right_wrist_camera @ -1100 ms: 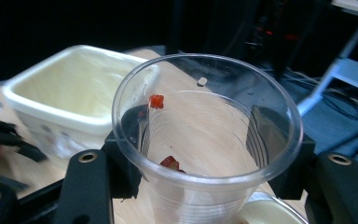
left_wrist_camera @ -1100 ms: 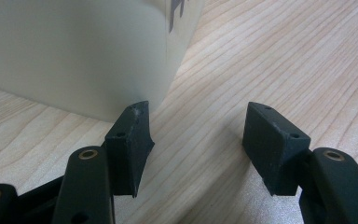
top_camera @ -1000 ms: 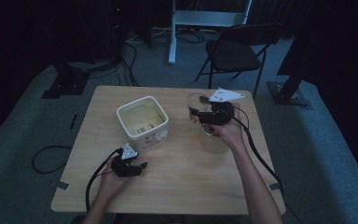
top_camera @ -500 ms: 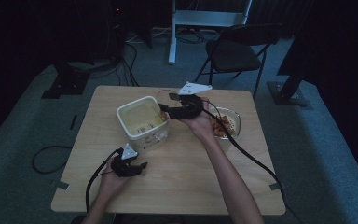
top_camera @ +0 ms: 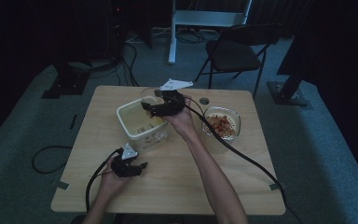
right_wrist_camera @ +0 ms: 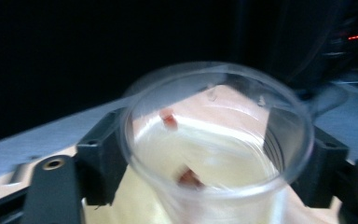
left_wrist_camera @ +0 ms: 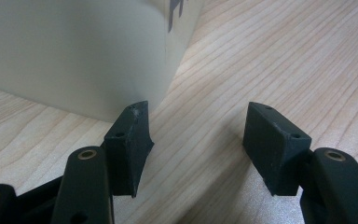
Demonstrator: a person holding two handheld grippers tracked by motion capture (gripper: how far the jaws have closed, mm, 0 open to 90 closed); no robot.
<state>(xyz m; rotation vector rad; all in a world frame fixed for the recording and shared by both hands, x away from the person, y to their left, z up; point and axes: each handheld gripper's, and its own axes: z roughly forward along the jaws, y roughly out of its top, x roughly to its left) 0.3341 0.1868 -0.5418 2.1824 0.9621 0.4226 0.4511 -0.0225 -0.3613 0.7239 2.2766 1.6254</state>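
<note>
On the pale wooden table (top_camera: pixel 242 186), the right gripper (top_camera: pixel 151 106) had been carried from the glass bowl of reddish pieces (top_camera: pixel 235 116), right of the white square plastic tub (top_camera: pixel 135 133), to the tub's far rim. Its jaws had just been opening, and a clear plastic cup (right_wrist_camera: pixel 214 140) was straddled there, seemingly not yet squeezed, so a pick-up was judged next. The left gripper (top_camera: pixel 137 167) was kept open and empty, just in front of the tub.

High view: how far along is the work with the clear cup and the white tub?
Done: some yellowish pieces already lie in the white square plastic tub. In hand: the right tongs, jaws just opening, have the clear plastic cup between them above the tub, with a few red bits inside. Left: the glass bowl holds many red pieces. The left tongs wait open.
</note>
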